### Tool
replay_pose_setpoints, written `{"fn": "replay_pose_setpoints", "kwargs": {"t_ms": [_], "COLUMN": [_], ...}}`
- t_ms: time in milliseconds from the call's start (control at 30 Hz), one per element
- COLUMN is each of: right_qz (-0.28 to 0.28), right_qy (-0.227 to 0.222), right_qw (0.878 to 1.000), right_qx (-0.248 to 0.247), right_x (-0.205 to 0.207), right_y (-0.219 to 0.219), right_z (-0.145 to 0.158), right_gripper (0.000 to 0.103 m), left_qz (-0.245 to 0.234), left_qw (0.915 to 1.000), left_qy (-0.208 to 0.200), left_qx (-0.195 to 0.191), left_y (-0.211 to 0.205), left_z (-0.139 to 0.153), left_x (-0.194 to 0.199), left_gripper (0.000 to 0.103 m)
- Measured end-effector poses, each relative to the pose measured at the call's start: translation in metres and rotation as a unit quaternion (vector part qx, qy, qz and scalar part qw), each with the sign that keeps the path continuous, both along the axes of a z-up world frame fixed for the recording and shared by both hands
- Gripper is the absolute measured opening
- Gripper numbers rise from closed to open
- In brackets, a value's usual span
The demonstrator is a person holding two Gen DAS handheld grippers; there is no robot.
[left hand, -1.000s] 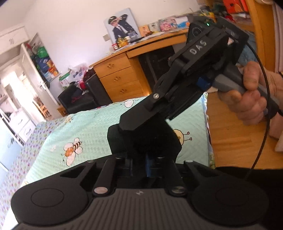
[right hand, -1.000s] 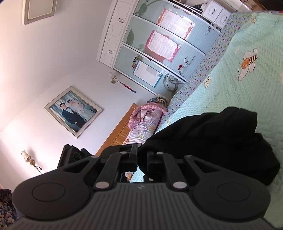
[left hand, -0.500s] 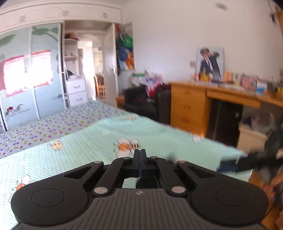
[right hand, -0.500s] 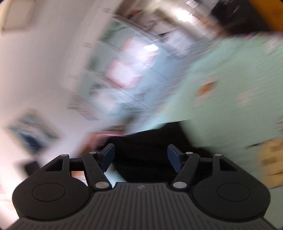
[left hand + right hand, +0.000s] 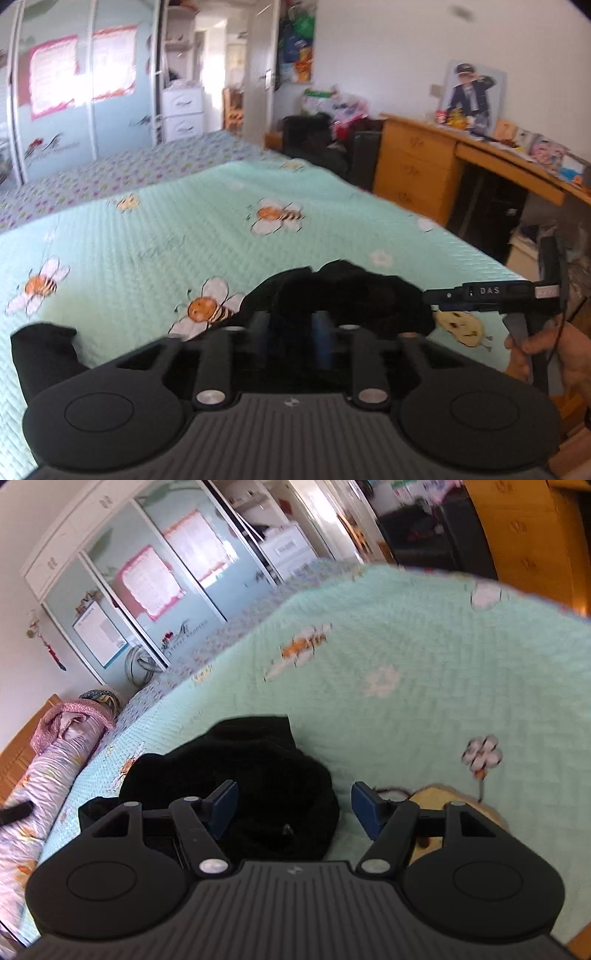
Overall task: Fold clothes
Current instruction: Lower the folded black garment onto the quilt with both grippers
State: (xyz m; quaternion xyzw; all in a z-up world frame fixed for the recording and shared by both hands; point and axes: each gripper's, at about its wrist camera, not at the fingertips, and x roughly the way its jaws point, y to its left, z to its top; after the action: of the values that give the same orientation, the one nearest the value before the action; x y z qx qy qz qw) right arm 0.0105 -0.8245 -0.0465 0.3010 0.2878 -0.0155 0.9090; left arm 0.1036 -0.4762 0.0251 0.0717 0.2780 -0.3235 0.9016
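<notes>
A crumpled black garment [image 5: 343, 295] lies in a heap on the mint bee-print bedspread [image 5: 147, 251], near the bed's right edge. A further black fold [image 5: 40, 354] shows at the lower left. My left gripper [image 5: 290, 336] hovers at the heap's near side, and its jaws are opening. Dark cloth shows in and behind the gap, and the pads are not pressing on it. In the right wrist view the same garment [image 5: 240, 775] sits under and left of my right gripper [image 5: 293, 806], which is wide open with its blue pads [image 5: 221, 805] clear of the cloth. A hand [image 5: 546, 354] holds the right gripper's body [image 5: 491, 293].
A wooden desk with drawers [image 5: 417, 173] stands beyond the bed's right edge, with a dark chair [image 5: 314, 144] beside it. Sliding wardrobe doors [image 5: 74, 96] line the far wall. Rolled pink bedding [image 5: 62, 731] lies at the head of the bed.
The left view swung from the desk side round onto the bed, and the left jaws went from shut to parted. The right jaws opened wide and dropped toward the black heap.
</notes>
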Motion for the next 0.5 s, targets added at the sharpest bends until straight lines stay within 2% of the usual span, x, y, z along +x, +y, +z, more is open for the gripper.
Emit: {"fn": "replay_pose_setpoints", "kwargs": {"t_ms": [33, 167, 200, 233, 267, 300, 367, 467, 500], "right_qz": [-0.004, -0.024, -0.025, -0.025, -0.027, -0.03, -0.037, -0.058, -0.063], "right_qy": [0.008, 0.051, 0.06, 0.067, 0.069, 0.068, 0.064, 0.018, -0.005], "right_qw": [1.0, 0.998, 0.998, 0.997, 0.997, 0.997, 0.996, 0.985, 0.979], "right_qx": [0.003, -0.002, 0.001, -0.001, -0.009, -0.021, -0.05, -0.162, -0.195], "right_x": [0.005, 0.027, 0.031, 0.034, 0.034, 0.032, 0.028, 0.006, -0.004], "right_y": [0.0, 0.003, 0.005, 0.007, 0.01, 0.014, 0.023, 0.045, 0.051], "right_z": [-0.004, -0.023, -0.028, -0.031, -0.033, -0.032, -0.03, -0.005, 0.006], "right_gripper": [0.072, 0.07, 0.064, 0.047, 0.035, 0.013, 0.012, 0.011, 0.01], "left_qz": [0.007, 0.036, 0.042, 0.048, 0.056, 0.064, 0.081, 0.083, 0.081], "left_qw": [1.0, 0.9993, 0.999, 0.9987, 0.9981, 0.9969, 0.9933, 0.9884, 0.9867], "left_qy": [0.002, 0.009, 0.007, 0.004, 0.003, 0.006, 0.02, 0.062, 0.075], "left_qx": [0.001, 0.007, 0.009, 0.015, 0.027, 0.045, 0.08, 0.11, 0.119], "left_y": [-0.002, -0.02, -0.024, -0.03, -0.039, -0.047, -0.062, -0.071, -0.072], "left_z": [-0.001, -0.005, -0.006, -0.008, -0.012, -0.019, -0.034, -0.06, -0.067], "left_x": [0.005, 0.027, 0.032, 0.035, 0.039, 0.045, 0.057, 0.07, 0.073], "left_gripper": [0.051, 0.053, 0.056, 0.06, 0.062, 0.064, 0.064, 0.06, 0.045]}}
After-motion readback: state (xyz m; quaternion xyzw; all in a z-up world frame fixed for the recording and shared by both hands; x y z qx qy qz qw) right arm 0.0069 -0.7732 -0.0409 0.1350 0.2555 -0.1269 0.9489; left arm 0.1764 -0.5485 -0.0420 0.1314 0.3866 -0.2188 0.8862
